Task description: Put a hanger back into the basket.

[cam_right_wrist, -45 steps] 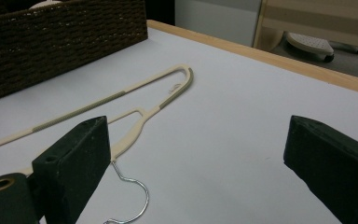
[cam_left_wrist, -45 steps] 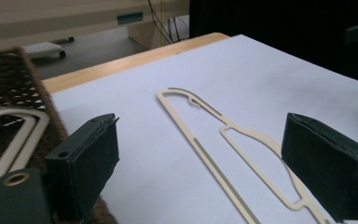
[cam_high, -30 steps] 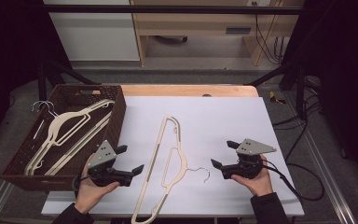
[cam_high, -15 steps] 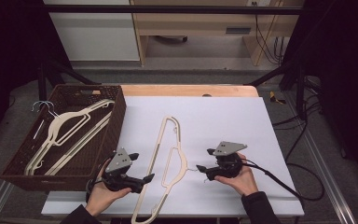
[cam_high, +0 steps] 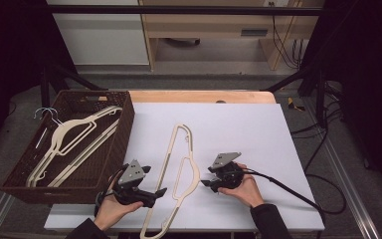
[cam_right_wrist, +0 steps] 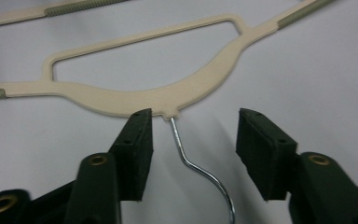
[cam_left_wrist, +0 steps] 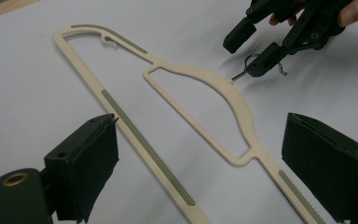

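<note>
A cream plastic hanger (cam_high: 181,164) lies flat on the white table top (cam_high: 258,129), its wire hook (cam_right_wrist: 186,156) pointing right. My right gripper (cam_high: 206,183) is low at the hanger's neck, with the hook between its jaws (cam_right_wrist: 193,126). Those jaws have just been closing, but a gap remains on both sides of the wire. My left gripper (cam_high: 159,191) is at the hanger's near end, open wide (cam_left_wrist: 200,140) over the straight bar and shoulder (cam_left_wrist: 200,77). The left gripper view also catches the right gripper (cam_left_wrist: 248,52) at the hook.
A brown wicker basket (cam_high: 40,191) stands at the table's left and holds more cream hangers (cam_high: 74,134). The right gripper's cable (cam_high: 288,191) trails off to the right across the table. A wooden bench and dark frame posts stand beyond the far edge.
Both hands have moved inward and down to the hanger. The right gripper has slid left onto the hook and its jaws are narrower; the left gripper has shifted right to the hanger's bar.
</note>
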A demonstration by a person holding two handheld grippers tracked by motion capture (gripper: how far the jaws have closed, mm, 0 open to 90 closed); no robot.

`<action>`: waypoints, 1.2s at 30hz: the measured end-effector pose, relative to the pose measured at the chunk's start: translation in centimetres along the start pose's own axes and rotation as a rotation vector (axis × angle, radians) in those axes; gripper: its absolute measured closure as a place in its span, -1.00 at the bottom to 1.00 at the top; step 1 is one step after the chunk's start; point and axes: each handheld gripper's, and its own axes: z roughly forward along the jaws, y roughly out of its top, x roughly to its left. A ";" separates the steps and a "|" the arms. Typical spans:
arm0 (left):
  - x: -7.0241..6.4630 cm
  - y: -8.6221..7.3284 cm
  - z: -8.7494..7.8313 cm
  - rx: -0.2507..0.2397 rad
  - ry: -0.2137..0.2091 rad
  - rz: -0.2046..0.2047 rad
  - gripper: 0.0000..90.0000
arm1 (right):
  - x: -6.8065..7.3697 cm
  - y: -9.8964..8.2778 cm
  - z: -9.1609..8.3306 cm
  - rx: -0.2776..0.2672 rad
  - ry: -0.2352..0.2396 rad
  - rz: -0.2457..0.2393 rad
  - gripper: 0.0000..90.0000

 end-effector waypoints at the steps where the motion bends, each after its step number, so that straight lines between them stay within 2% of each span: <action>1: 0.0 0.0 0.1 0.002 -0.002 0.000 -0.77 | 0.0 0.1 0.2 0.010 0.009 -0.004 0.10; 4: 0.0 -0.1 0.2 0.006 -0.004 0.000 -0.76 | 0.3 0.3 0.8 0.039 0.023 -0.026 0.33; 9: -0.1 -0.1 0.2 0.008 -0.005 0.000 -0.75 | 0.2 0.3 0.9 0.047 0.036 -0.059 0.66; 11: -0.1 -0.1 0.2 0.008 -0.004 0.000 -0.75 | 0.3 0.3 0.9 0.050 0.036 -0.053 0.77; 15: -0.1 -0.1 0.3 0.011 -0.005 0.003 -0.75 | 0.4 0.2 0.8 0.059 0.045 -0.073 0.94; 23: -0.3 0.0 0.6 0.022 -0.015 0.006 -0.74 | 0.2 0.3 0.9 0.070 0.069 -0.075 0.96; 28: -0.5 0.0 0.7 0.029 -0.024 0.008 -0.74 | -0.1 0.3 0.8 0.063 0.085 -0.097 0.97; 32: -0.7 0.0 0.9 0.034 -0.028 0.014 -0.74 | 0.1 0.4 0.6 0.075 0.101 -0.082 0.98; 36: -1.1 0.2 1.1 0.044 -0.038 0.025 -0.74 | 0.1 0.6 0.1 0.064 0.112 -0.079 0.98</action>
